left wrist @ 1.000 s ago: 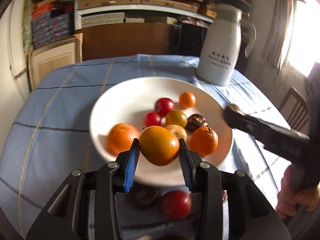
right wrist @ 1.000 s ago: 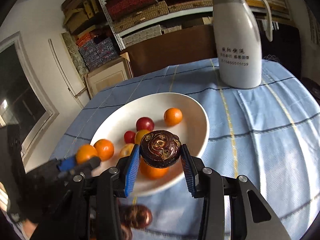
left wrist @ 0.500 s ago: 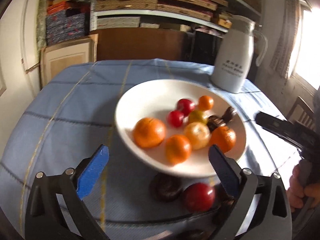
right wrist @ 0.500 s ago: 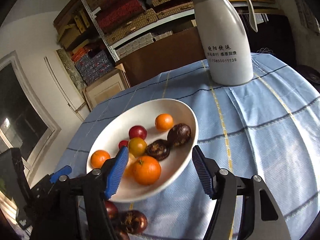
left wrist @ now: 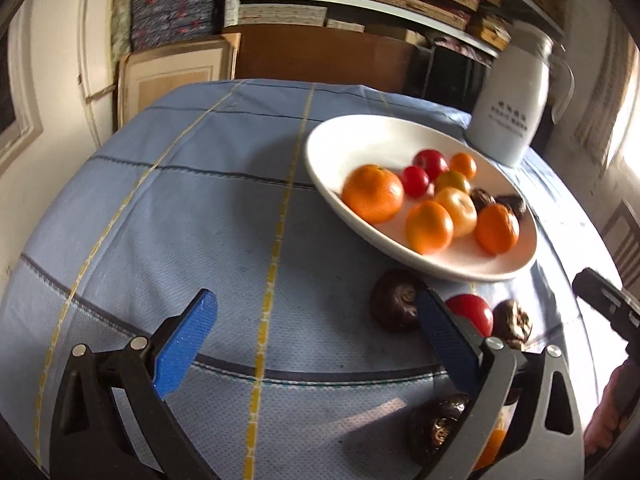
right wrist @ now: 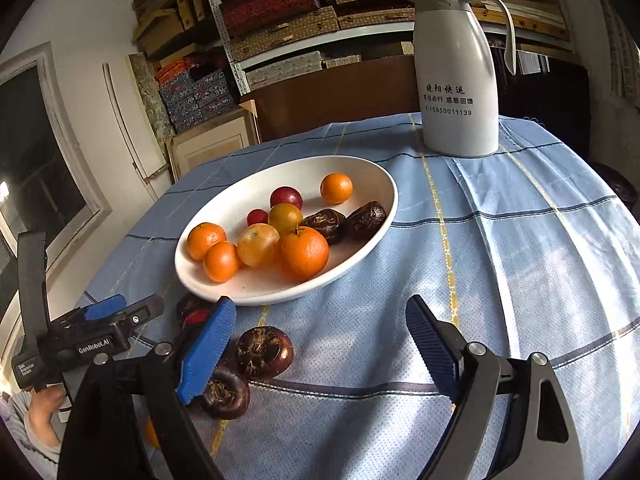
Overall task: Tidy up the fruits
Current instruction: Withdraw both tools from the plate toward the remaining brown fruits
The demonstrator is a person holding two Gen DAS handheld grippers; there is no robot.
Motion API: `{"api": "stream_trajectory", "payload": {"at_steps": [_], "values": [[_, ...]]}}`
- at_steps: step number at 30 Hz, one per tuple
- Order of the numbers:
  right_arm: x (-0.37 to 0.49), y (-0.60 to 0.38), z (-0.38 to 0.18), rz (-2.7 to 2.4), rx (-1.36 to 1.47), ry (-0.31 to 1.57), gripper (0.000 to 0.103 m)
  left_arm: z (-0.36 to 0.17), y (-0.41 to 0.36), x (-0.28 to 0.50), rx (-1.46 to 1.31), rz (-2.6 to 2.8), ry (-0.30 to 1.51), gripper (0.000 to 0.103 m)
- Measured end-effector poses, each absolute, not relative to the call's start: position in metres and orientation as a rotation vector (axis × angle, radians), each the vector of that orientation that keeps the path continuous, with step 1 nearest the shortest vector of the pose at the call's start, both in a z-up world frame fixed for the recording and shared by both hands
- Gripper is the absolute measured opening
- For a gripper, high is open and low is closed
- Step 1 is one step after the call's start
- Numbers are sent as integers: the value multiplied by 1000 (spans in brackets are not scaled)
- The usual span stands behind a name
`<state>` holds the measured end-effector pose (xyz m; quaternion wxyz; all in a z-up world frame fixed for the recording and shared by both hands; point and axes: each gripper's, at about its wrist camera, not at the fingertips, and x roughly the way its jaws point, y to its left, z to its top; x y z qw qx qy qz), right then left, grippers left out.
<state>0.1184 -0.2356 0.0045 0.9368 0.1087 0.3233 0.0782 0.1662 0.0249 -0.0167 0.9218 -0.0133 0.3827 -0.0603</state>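
While both tongs hang released over the blue checked cloth, the fruit sits split between dish and surface.

Left wrist view, left tongs (left wrist: pixel 316 320): jaws spread wide, nothing between the blue pads, only bare cloth below.
Left wrist view, white dish (left wrist: pixel 344 140): right of centre on the surface (left wrist: pixel 180 208), holding oranges (left wrist: pixel 373 193), small red fruits (left wrist: pixel 430 162) and dark brown fruits at its far edge.
Left wrist view, loose fruit: a dark brown fruit (left wrist: pixel 394 306) and a red one (left wrist: pixel 472 312) lie just before the dish rim.
Left wrist view, white jug (left wrist: pixel 508 112): upright behind the dish.

Right wrist view, right tongs (right wrist: pixel 320 330): jaws having just been opening, nothing between them.
Right wrist view, dish: ten fruits inside, two dark ones (right wrist: pixel 366 220) by the right rim.
Right wrist view, loose dark fruits (right wrist: pixel 264 350): on the cloth beside the left pad.
Right wrist view, left tongs: at lower left, a hand (right wrist: pixel 44 416) beneath.
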Motion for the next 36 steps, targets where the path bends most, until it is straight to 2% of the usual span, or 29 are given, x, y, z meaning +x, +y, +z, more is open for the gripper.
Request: {"api": "stream_trajectory", "payload": {"at_steps": [10,16,19,26,30,36], "values": [[121,-234,3,159,214,685,88,-26,1,181,69,-166,833,98],[122,-234,1,156,213,699,88,-33,15,184,34,-198,892,99],[123,-237,1,159,229,697,88,-39,25,177,119,-53,921,99],[120,-233,5,173,218,688,88,-18,27,155,73,-133,783,99],[120,-234,4,169,222,690,88,-23,3,161,193,-143,788,99],[121,-229,3,171,205,704,88,-24,-3,192,168,-131,809,99]]}}
